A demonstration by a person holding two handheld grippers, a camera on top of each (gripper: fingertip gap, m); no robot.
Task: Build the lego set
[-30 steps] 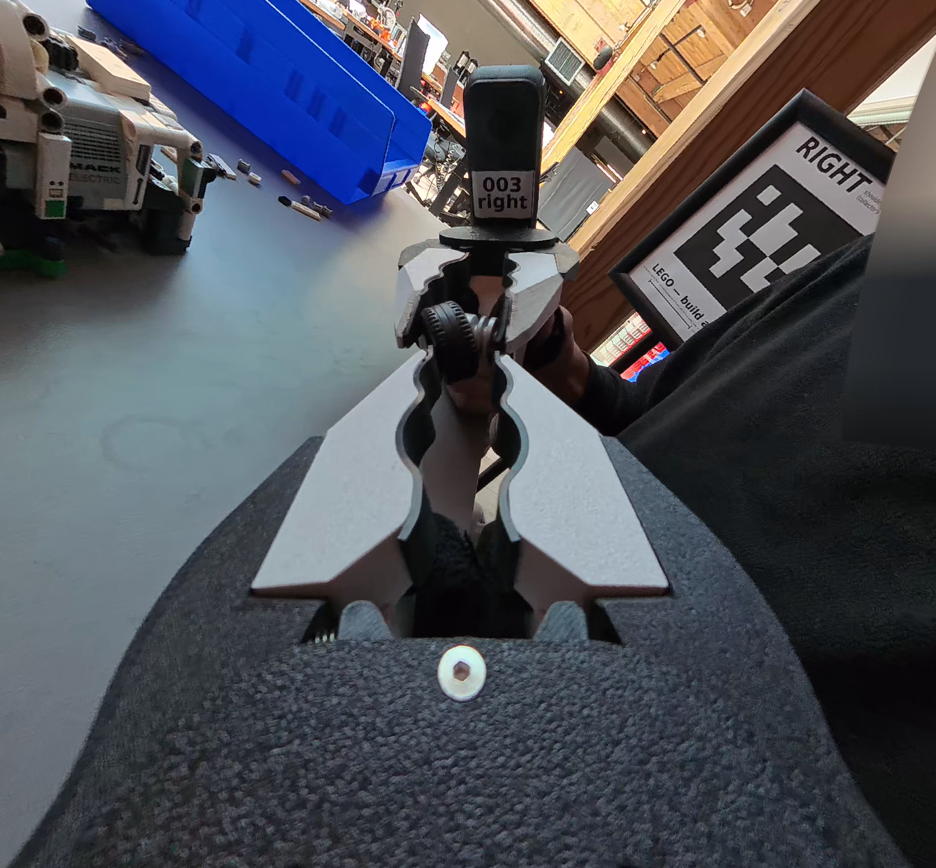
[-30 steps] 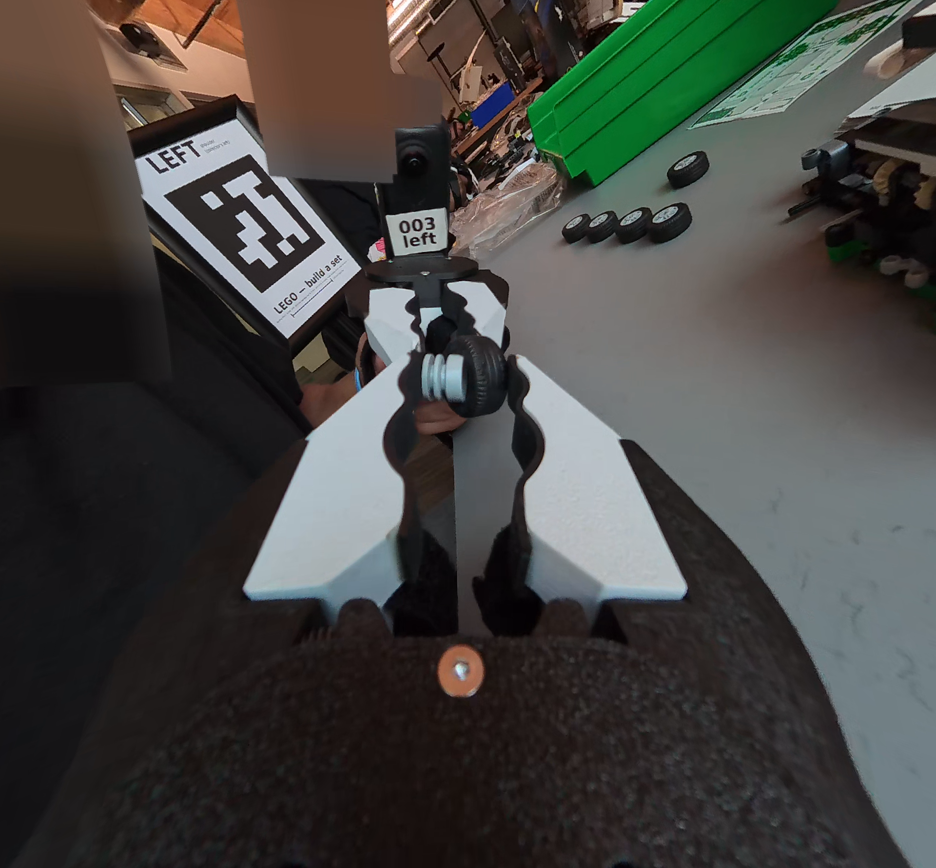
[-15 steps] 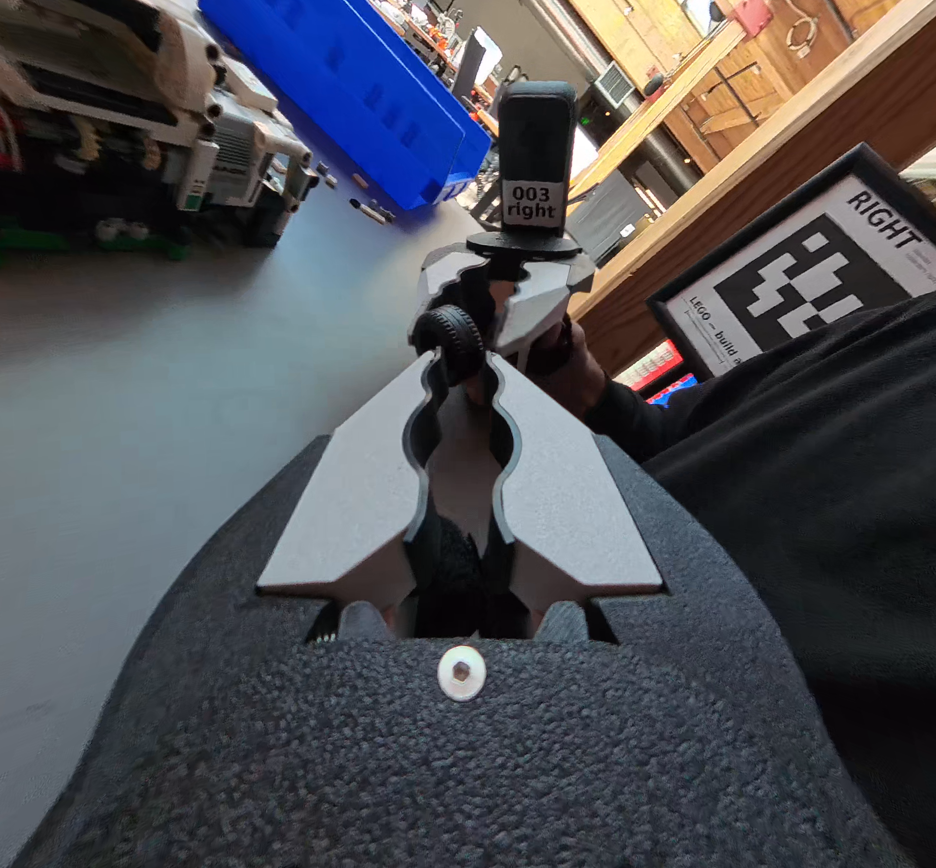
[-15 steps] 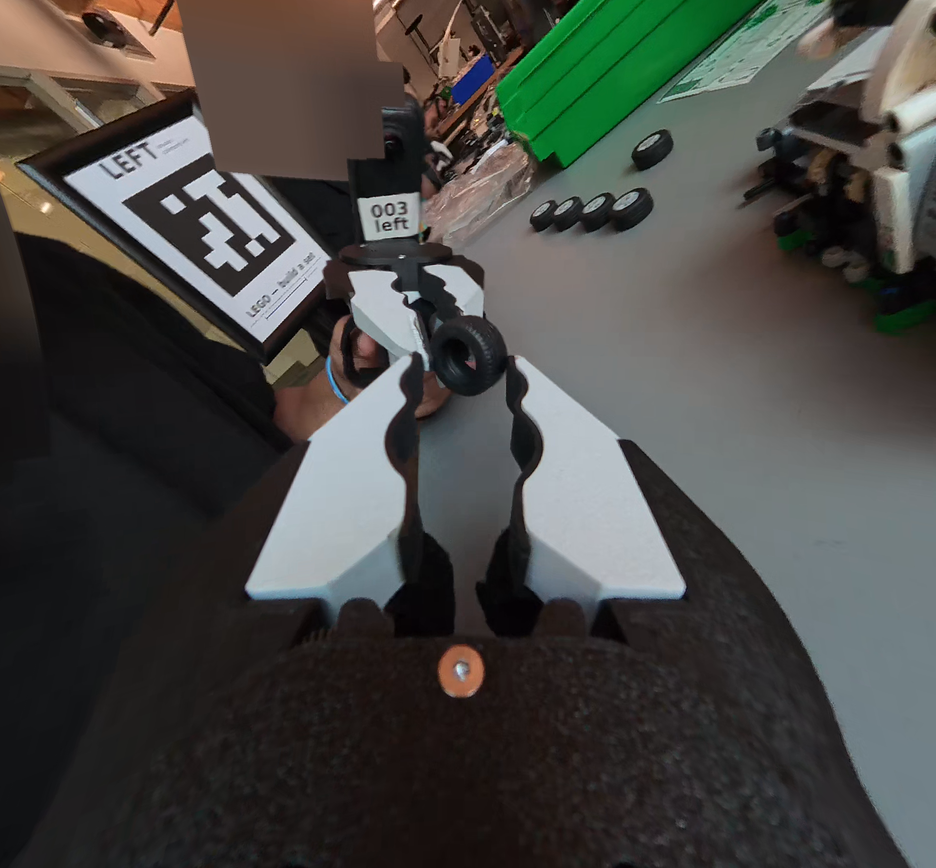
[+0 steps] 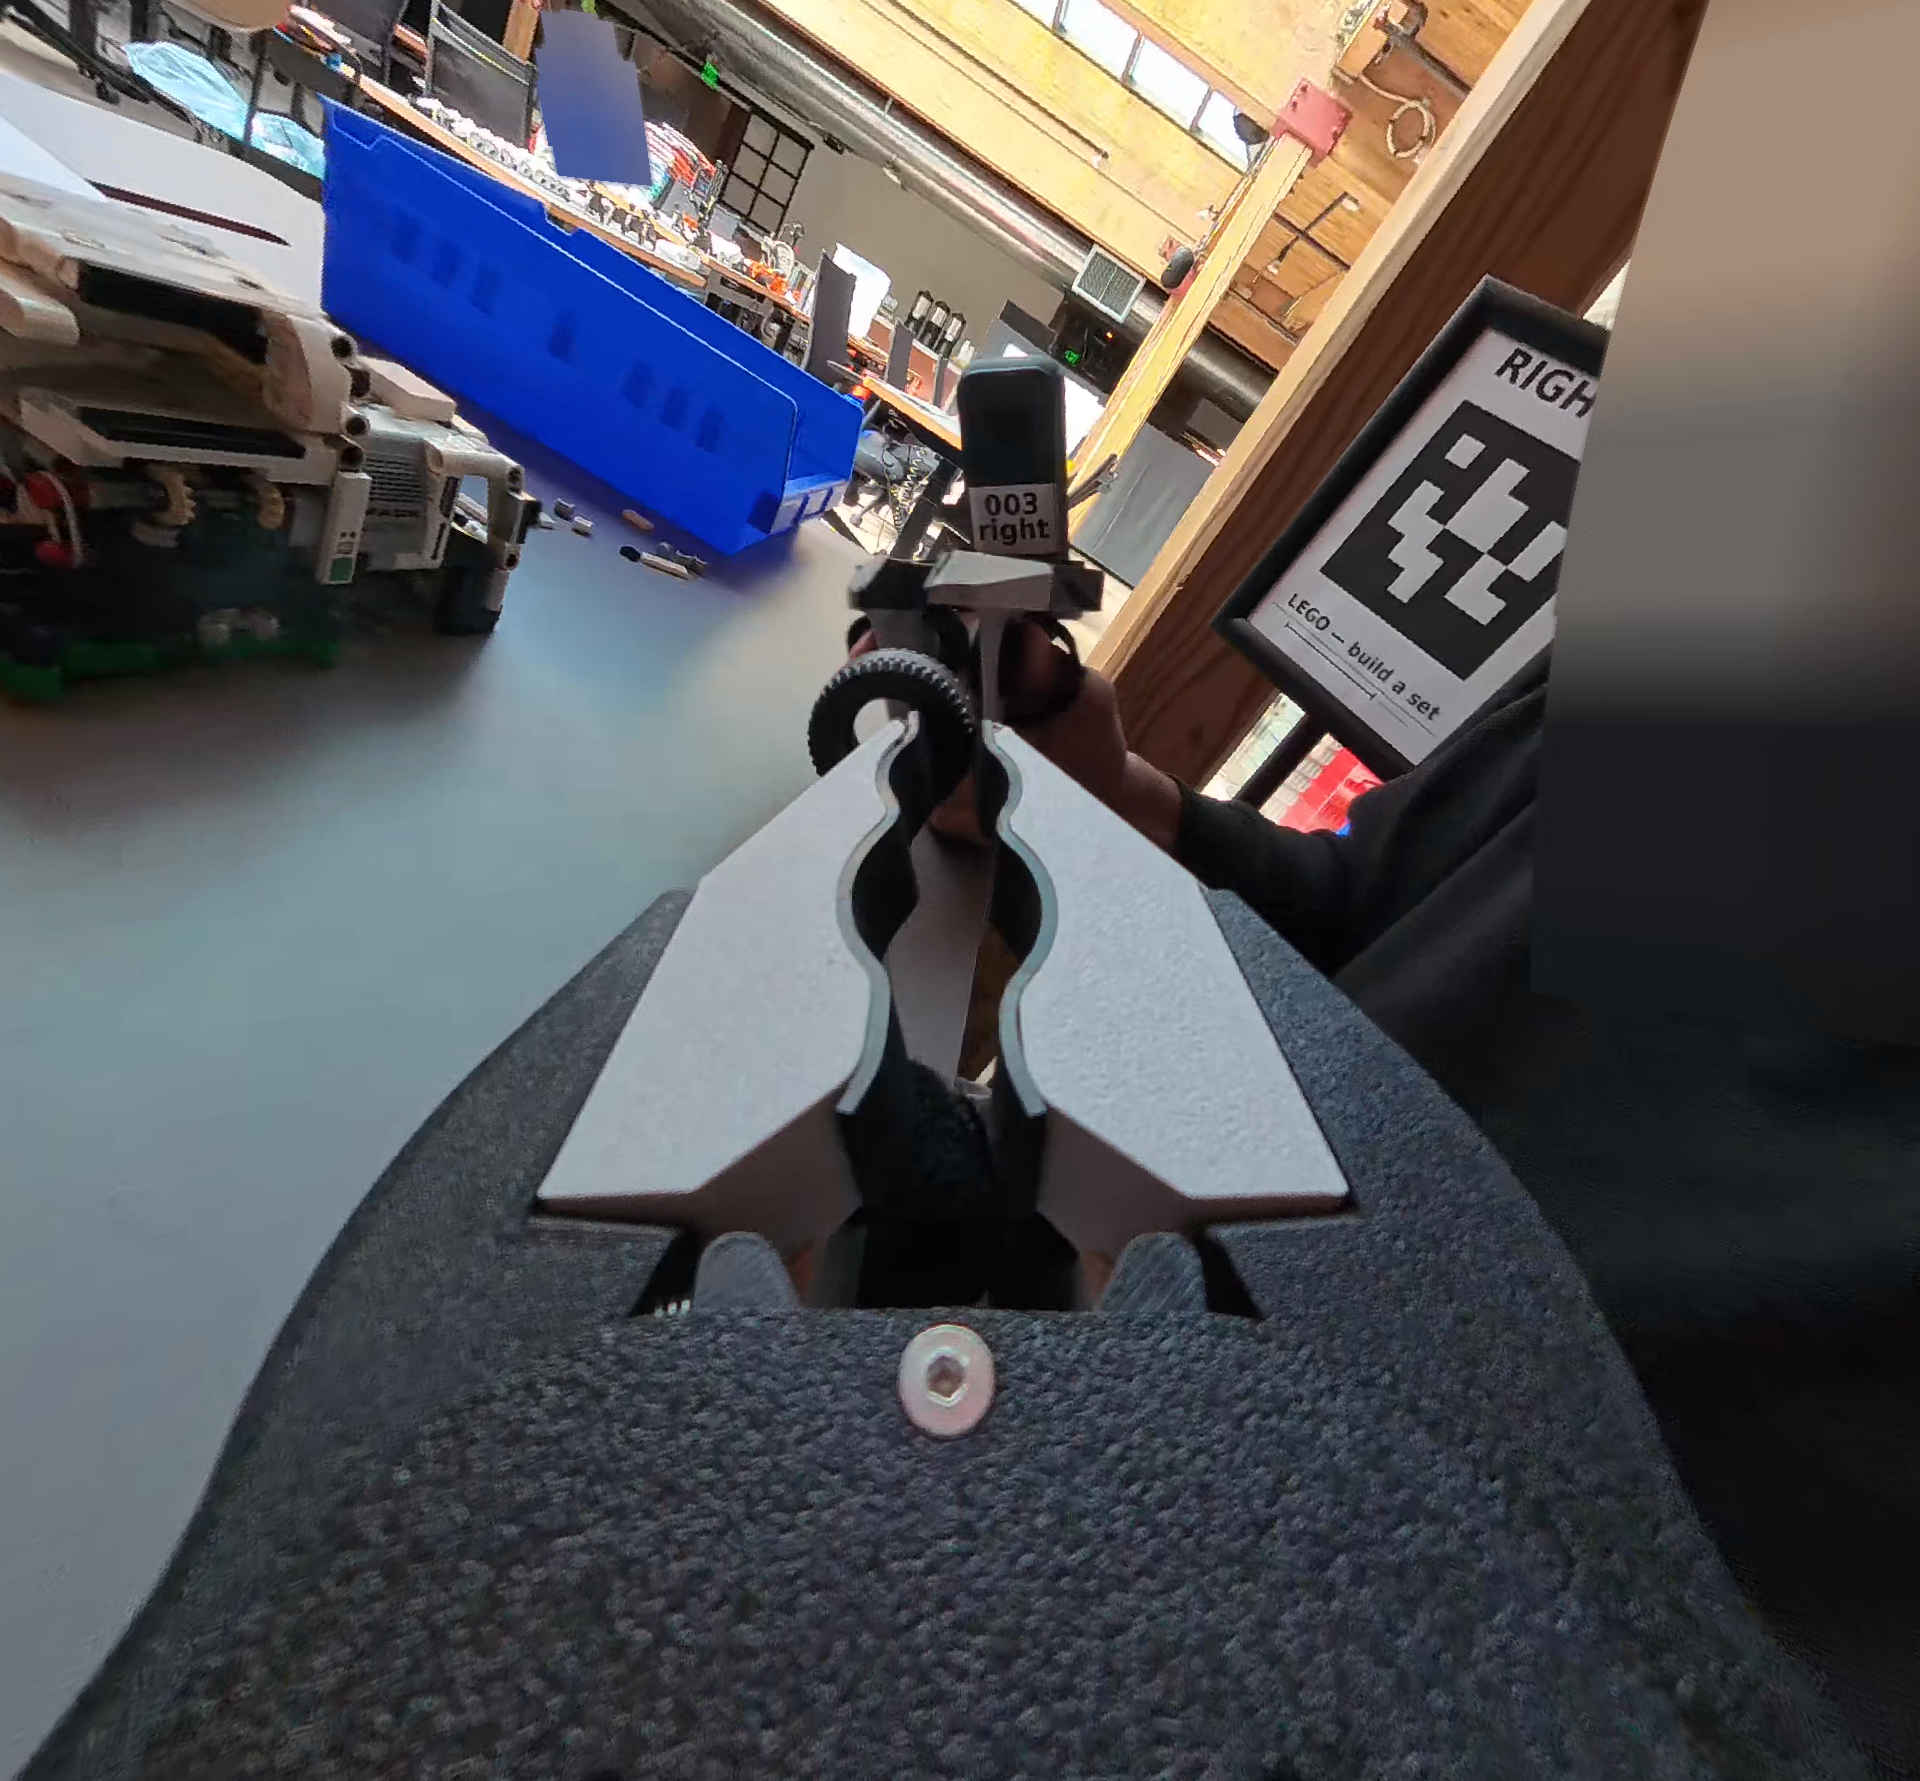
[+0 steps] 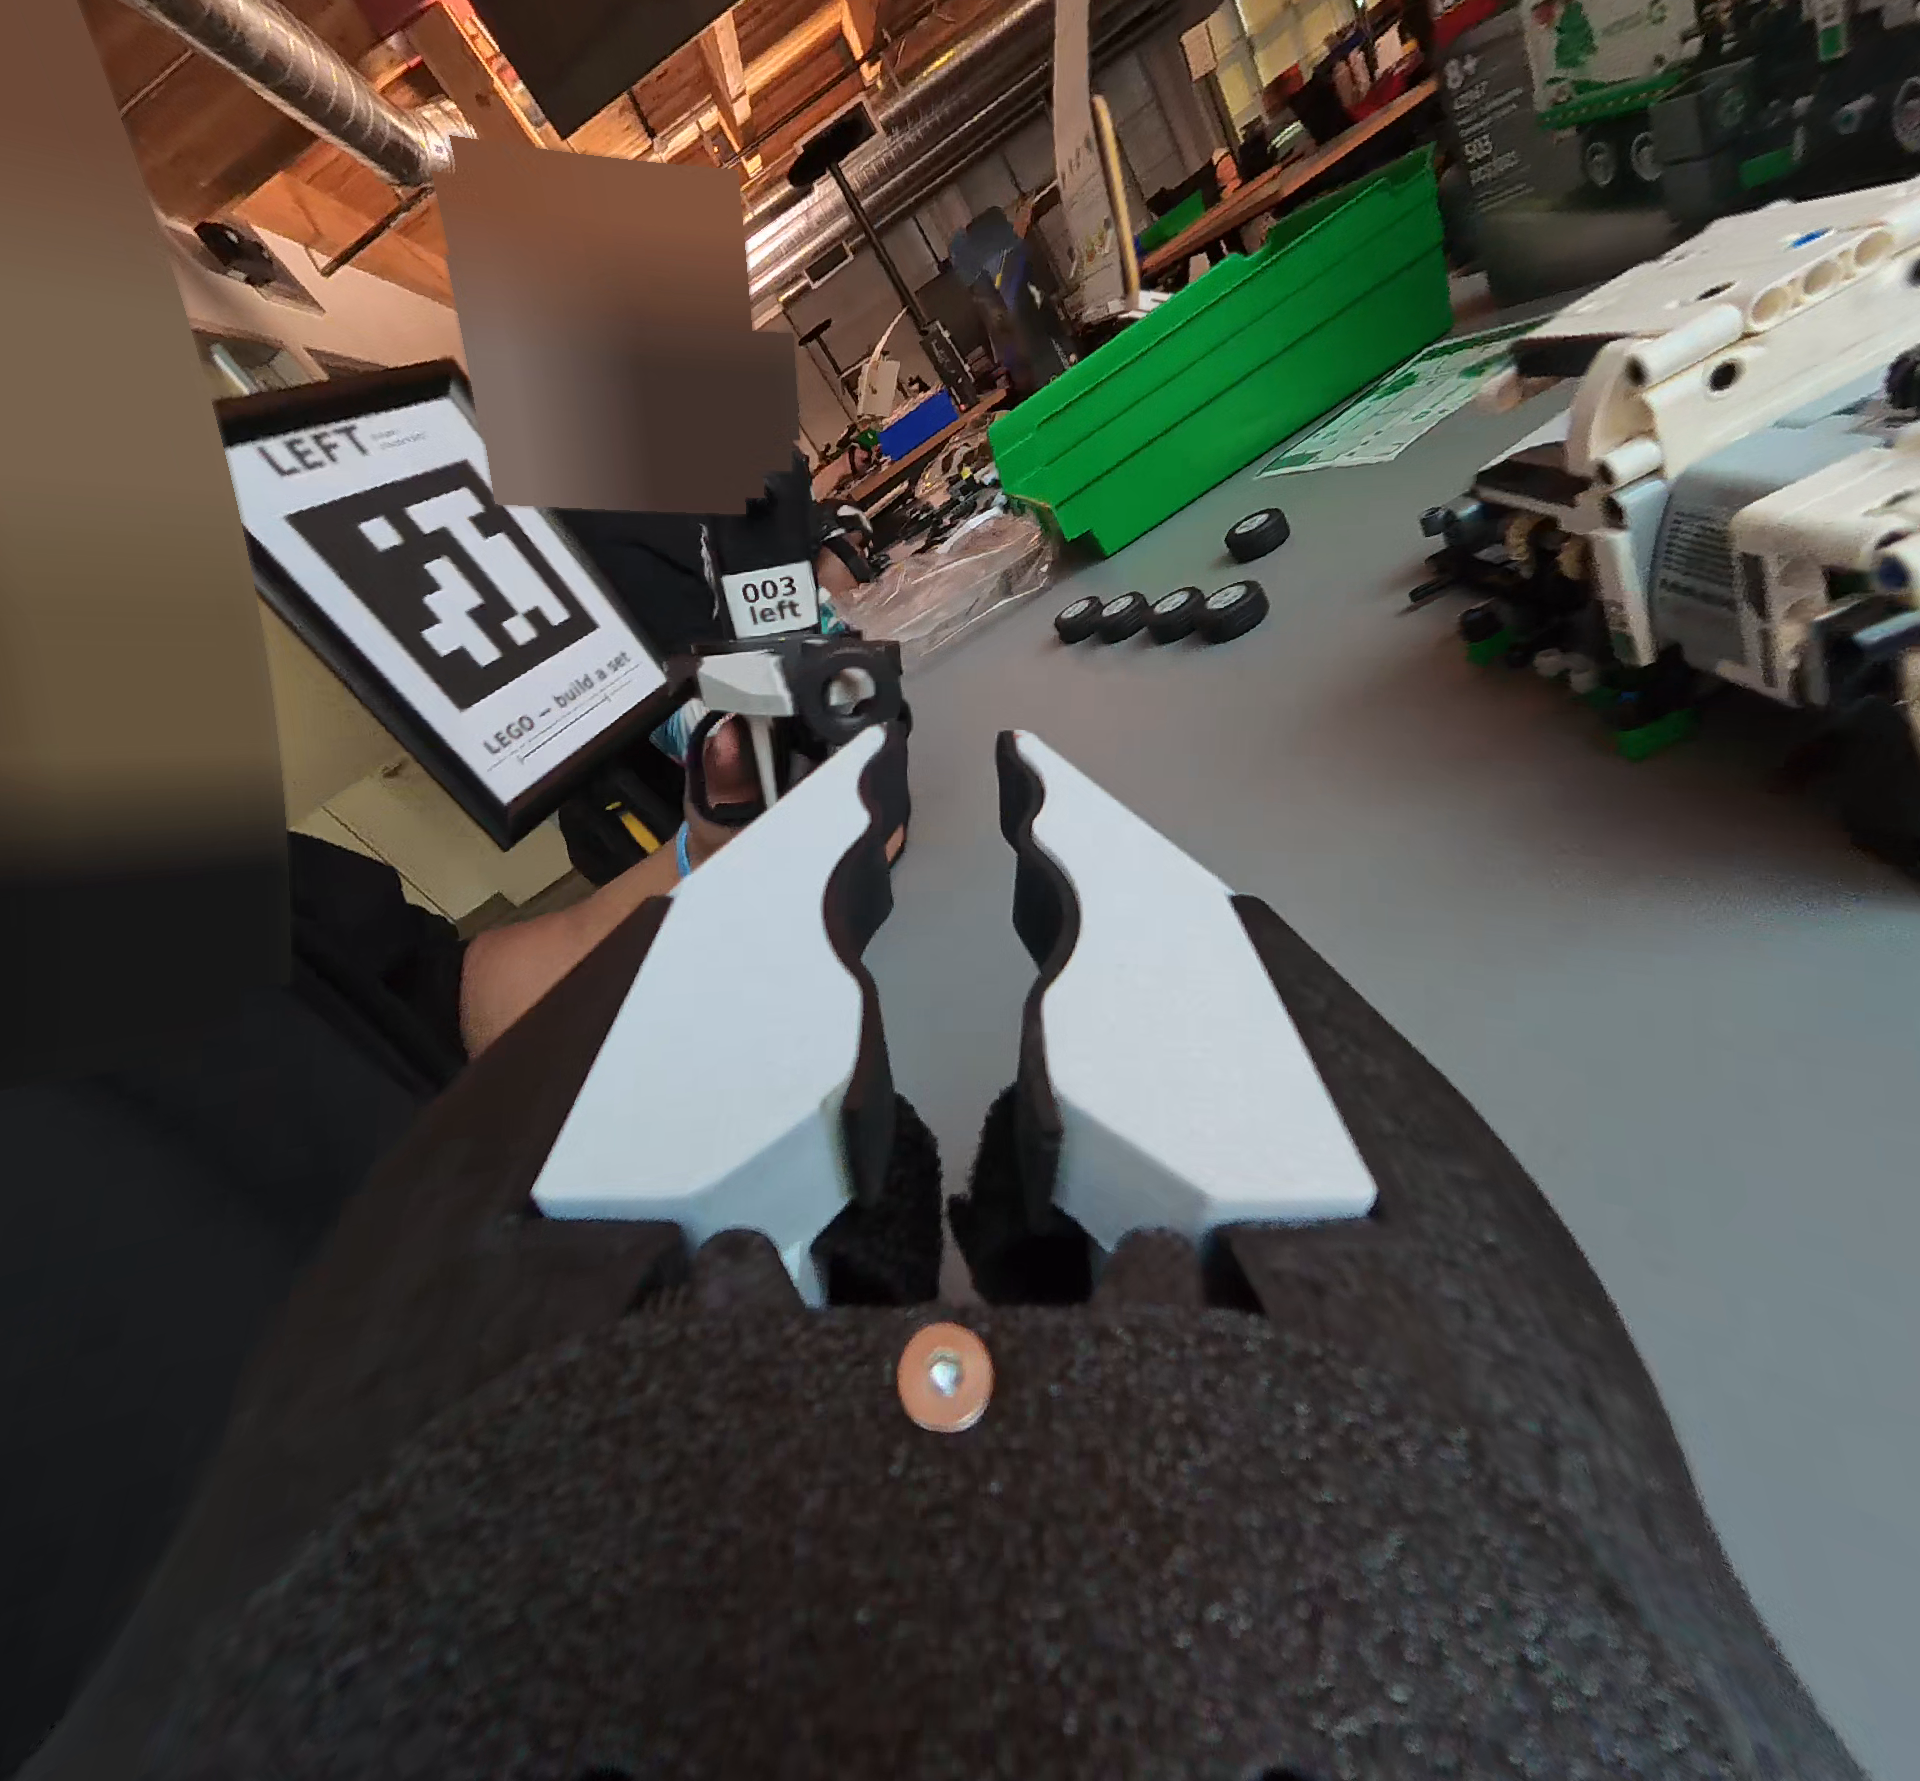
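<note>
My left gripper (image 5: 948,744) is shut on a small black wheel (image 5: 891,721), which sticks out to the left of its fingertips above the grey table. In the right wrist view the same wheel (image 6: 847,692) shows a pale centre, held in the left gripper (image 6: 800,692) farther off. My right gripper (image 6: 951,749) is open and empty, a short way in front of the wheel and not touching it. The part-built white and grey lego truck (image 5: 208,484) stands on the table to the left; it also shows at the right of the right wrist view (image 6: 1714,526).
A row of loose wheels (image 6: 1164,614) and one more (image 6: 1257,534) lie by a green bin (image 6: 1226,401). An instruction sheet (image 6: 1392,412) and the set's box (image 6: 1662,38) are behind. A blue bin (image 5: 582,360) has small parts (image 5: 655,557) beside it. Framed marker signs (image 5: 1455,547) stand by the person. The gap from one gripper's tips to the other's is roughly 9 cm.
The right gripper has opened and drawn back from the wheel, which now stays in the left gripper alone. Both grippers have swung so that the truck is more in view.
</note>
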